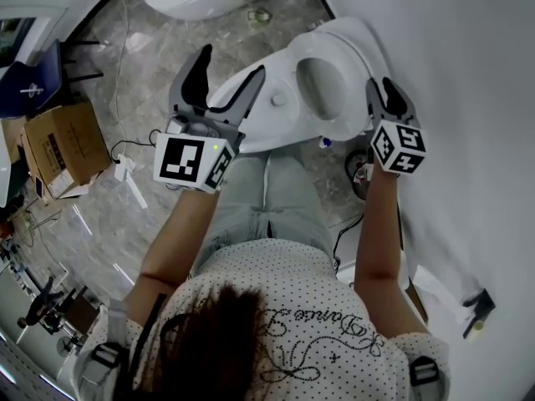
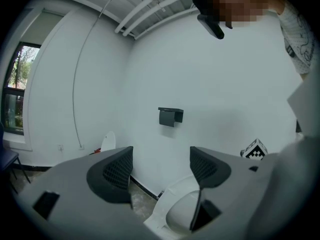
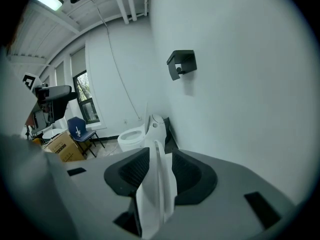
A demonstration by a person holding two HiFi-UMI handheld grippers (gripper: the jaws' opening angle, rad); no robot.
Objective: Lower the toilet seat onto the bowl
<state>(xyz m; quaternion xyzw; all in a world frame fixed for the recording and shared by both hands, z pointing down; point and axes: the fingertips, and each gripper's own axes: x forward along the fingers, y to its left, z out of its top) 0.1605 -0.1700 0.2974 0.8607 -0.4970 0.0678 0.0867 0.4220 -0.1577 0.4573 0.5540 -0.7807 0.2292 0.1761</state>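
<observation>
Clamped, my right tongs (image 3: 159,171) pinch the thin edge of the smooth white oval toilet seat (image 3: 157,189), standing raised above the glossy bowl (image 1: 263,119) beside the wall (image 1: 468,98). My left tongs (image 2: 161,166) gape wide, cross-hatched black pads (image 2: 117,171) bare.

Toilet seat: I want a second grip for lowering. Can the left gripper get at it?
Probably yes: the left gripper hangs open and empty beside the bowl, with nothing between it and the toilet seat, held by the right gripper.

left hand-held gripper (image 1: 227,69): jaws apart, nothing between them, forearm extended. right hand-held gripper (image 1: 388,98): jaws clamped on toilet seat (image 3: 157,194) edge, tilted downward, arm outstretched.
</observation>
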